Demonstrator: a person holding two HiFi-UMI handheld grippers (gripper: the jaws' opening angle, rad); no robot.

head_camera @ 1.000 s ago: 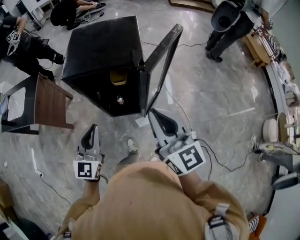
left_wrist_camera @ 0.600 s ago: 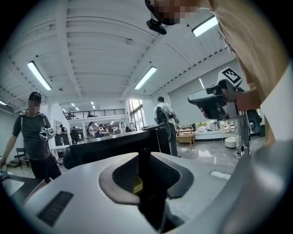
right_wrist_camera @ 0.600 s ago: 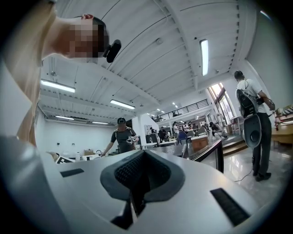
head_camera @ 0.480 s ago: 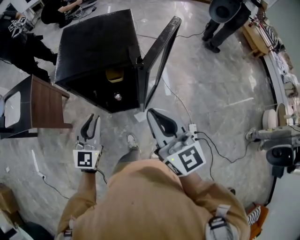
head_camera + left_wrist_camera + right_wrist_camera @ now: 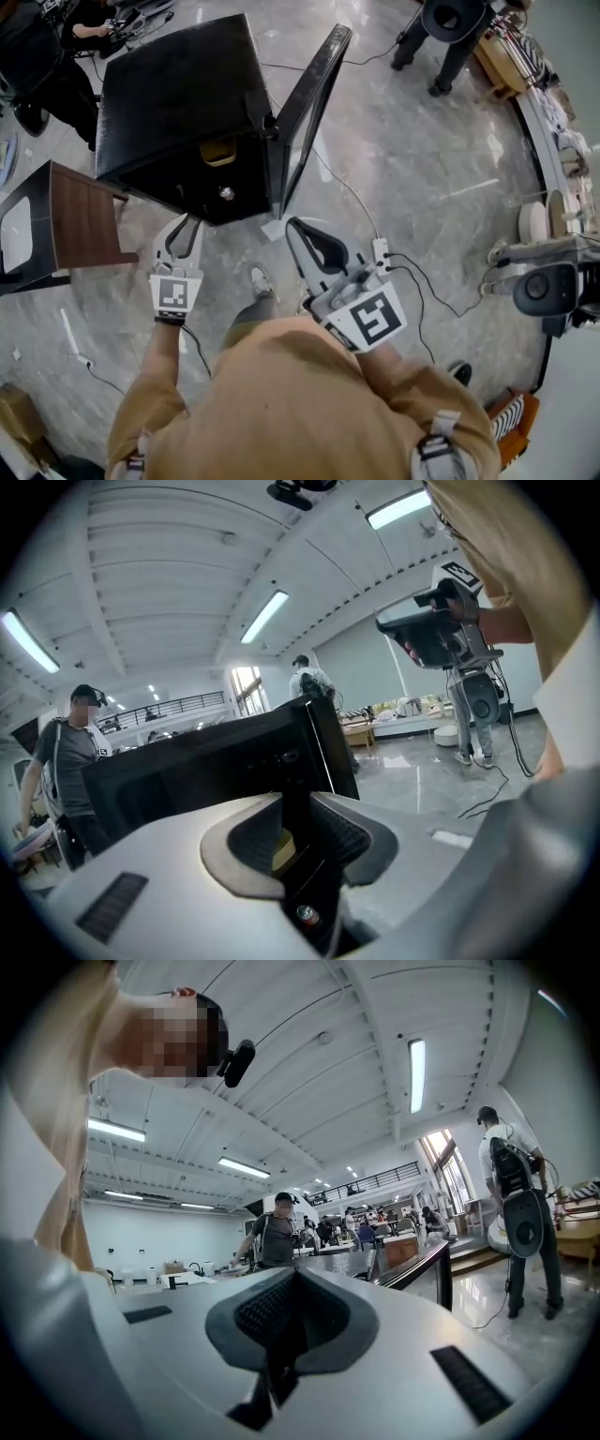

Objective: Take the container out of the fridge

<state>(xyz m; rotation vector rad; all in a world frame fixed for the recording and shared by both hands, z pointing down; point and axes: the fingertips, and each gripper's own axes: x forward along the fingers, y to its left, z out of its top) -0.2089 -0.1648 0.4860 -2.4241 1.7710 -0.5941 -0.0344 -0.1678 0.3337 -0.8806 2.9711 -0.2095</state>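
A small black fridge (image 5: 178,84) stands on the floor with its door (image 5: 309,103) swung open to the right. On its upper shelf sits a yellow container (image 5: 217,150), with a small can (image 5: 226,192) lower down. My left gripper (image 5: 185,223) hovers just in front of the opening; its jaws have just been opening and nothing is between them. Through their gap in the left gripper view (image 5: 295,827) I see the yellow container (image 5: 281,847) and the can (image 5: 306,914) further off. My right gripper (image 5: 292,225) is shut and empty, near the door's lower corner.
A brown-topped chair (image 5: 70,220) stands left of the fridge. A power strip (image 5: 382,251) and cables lie on the marble floor to the right. A sheet of paper (image 5: 272,228) lies by the door. People stand at the top, and equipment (image 5: 544,291) is at the right.
My left gripper has moved forward to the fridge's opening and its jaws have gone from shut to open. The right gripper has stayed nearly in place, still shut.
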